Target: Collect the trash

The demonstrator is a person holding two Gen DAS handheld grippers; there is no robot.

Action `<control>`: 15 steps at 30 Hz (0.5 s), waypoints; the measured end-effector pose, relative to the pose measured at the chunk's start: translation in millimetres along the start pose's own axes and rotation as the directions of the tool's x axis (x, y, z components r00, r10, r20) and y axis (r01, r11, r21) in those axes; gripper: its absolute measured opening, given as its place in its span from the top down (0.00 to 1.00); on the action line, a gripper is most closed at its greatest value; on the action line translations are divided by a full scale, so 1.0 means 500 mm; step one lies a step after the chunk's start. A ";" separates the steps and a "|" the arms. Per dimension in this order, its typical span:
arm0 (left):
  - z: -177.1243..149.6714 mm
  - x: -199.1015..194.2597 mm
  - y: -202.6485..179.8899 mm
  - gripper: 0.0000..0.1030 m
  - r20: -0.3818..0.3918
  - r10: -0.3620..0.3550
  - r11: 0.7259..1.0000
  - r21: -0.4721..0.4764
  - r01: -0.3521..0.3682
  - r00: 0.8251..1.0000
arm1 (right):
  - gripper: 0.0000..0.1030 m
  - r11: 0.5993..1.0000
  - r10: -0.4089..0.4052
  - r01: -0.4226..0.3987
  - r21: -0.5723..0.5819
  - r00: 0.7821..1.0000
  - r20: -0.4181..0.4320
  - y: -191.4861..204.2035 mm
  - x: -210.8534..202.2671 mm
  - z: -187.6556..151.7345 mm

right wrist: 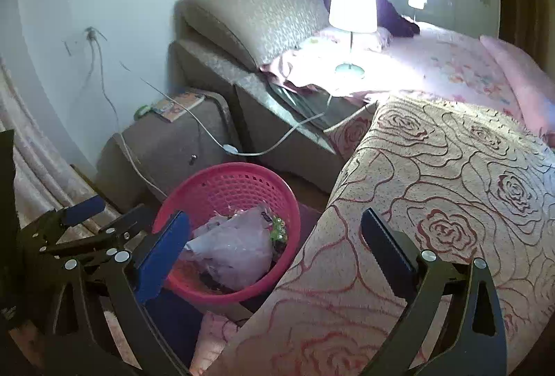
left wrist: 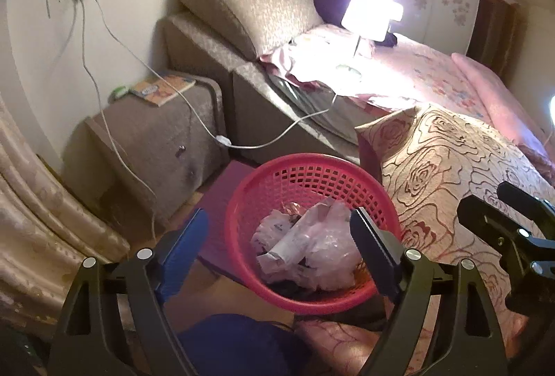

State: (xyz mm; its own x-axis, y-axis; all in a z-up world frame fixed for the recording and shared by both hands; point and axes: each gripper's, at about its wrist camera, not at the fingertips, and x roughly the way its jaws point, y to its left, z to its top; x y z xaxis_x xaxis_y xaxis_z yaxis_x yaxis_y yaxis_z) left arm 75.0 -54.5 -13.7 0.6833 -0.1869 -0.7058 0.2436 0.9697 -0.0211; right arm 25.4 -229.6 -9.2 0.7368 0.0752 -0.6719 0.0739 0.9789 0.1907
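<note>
Both grippers hang above the bedside floor, angled down. The left gripper has its blue-padded jaws spread wide with nothing pinched, and the round red plastic mesh basket sits right below and between them, its rim reaching almost from pad to pad in the left wrist view. Inside lies the trash: crumpled white and pale pink paper and thin plastic wrappers, heaped loosely and resting in the basket bottom, clear of both pads.

The right gripper is just as wide and just as empty; its left jaw overlaps the basket's near rim in its own view, while its right jaw hangs over the rose-patterned beige bedspread.

That rubbish looks feather-light, soft and crushable, likely to spring and slip, so I'd pinch a bunched fold rather than a loose edge. The basket itself reads as light, stiff, slightly flexing plastic; its rim looks the best hold.
</note>
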 end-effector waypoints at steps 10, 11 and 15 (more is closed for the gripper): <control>-0.029 -0.078 0.003 0.18 0.055 0.030 0.999 0.009 -0.031 0.998 | 0.07 1.000 0.003 -0.004 0.013 0.999 0.053 0.019 -0.069 -0.032; -0.033 -0.085 0.005 0.18 0.058 0.033 0.999 0.008 -0.033 0.998 | 0.07 1.000 -0.003 0.002 0.003 0.998 0.064 0.026 -0.074 -0.035; -0.043 -0.105 0.016 0.18 0.064 0.037 0.999 -0.008 -0.037 0.997 | 0.07 0.998 -0.028 0.033 -0.054 0.994 0.103 0.044 -0.104 -0.049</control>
State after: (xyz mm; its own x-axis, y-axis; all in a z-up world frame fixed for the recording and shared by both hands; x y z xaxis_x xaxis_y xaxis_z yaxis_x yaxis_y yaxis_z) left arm 26.2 -33.8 7.8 0.7346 -0.1604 -0.6593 0.2129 0.9771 -0.0005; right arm -27.7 -207.0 12.2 0.7997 0.0282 -0.5997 0.0618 0.9897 0.1290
